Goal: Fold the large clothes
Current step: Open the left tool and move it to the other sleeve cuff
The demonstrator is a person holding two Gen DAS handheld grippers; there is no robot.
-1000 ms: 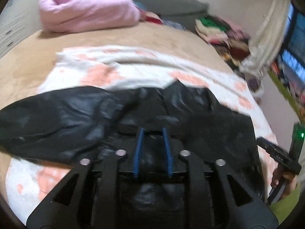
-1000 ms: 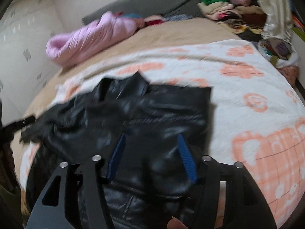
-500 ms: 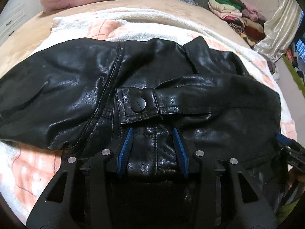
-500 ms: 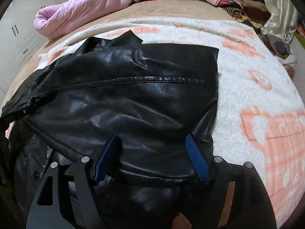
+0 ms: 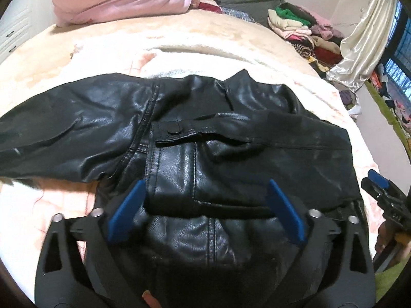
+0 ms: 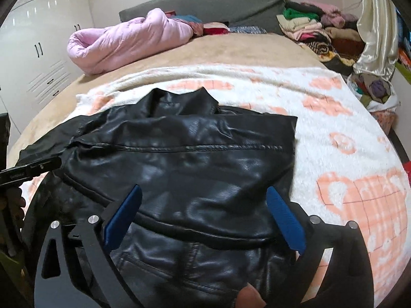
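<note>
A black leather jacket [image 5: 205,138] lies on the bed, its lower part folded up over its body and one sleeve stretched out to the left. In the right wrist view the same jacket [image 6: 200,159] shows its collar at the far end. My left gripper [image 5: 205,205] hangs over the near fold, its jaws opening wide, blue pads clear of the leather. My right gripper [image 6: 204,210] is likewise opening over the jacket's near edge, pads not pressing anything. The right gripper [image 5: 380,187] also shows at the right edge of the left wrist view.
A white blanket with orange shapes [image 6: 346,159] covers the bed under the jacket. A pink padded coat [image 6: 123,46] lies at the far end by a grey headboard [image 6: 205,5]. Stacked clothes [image 6: 313,30] and a curtain [image 5: 364,41] sit at the far right. White cabinets [image 6: 38,38] stand left.
Both grippers carried the jacket's near part forward over its body, then opened wide and let it go. Both views have since pulled back a little from the jacket.
</note>
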